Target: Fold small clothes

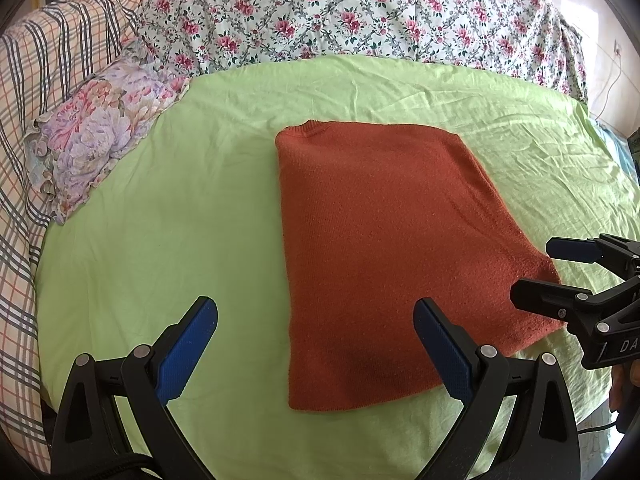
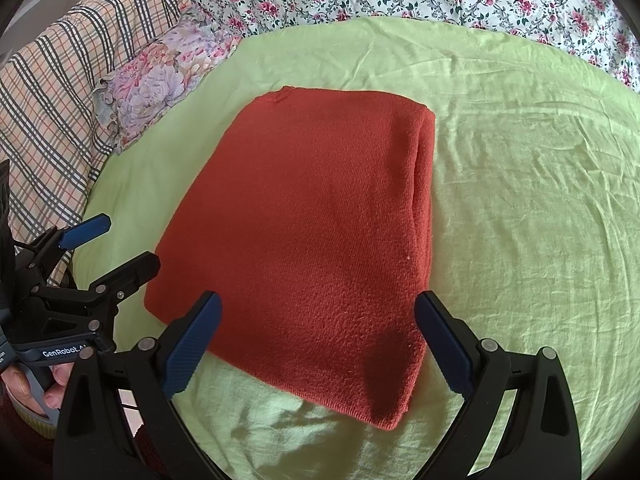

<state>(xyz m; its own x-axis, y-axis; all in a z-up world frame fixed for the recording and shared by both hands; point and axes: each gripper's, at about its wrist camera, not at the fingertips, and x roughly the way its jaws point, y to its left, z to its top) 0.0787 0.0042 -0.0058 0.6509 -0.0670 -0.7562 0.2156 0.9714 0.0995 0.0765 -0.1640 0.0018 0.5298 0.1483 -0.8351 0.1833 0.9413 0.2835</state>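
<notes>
Between and beyond both grippers' wide-spread, empty fingers (image 2: 200, 340), folded rust sweater (image 2: 312, 240) on green sheet (image 2: 520, 200).

I saw the rust-orange knit garment (image 1: 372, 248) lying flat on the green bed sheet (image 1: 180, 220), folded into a neat layered rectangle, edges stacked on one side.

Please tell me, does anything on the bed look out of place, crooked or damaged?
Nothing stands out. The orange sweater lies folded flat on the green sheet, which is only lightly wrinkled. Both the left tool and the right tool are open, holding nothing.
</notes>
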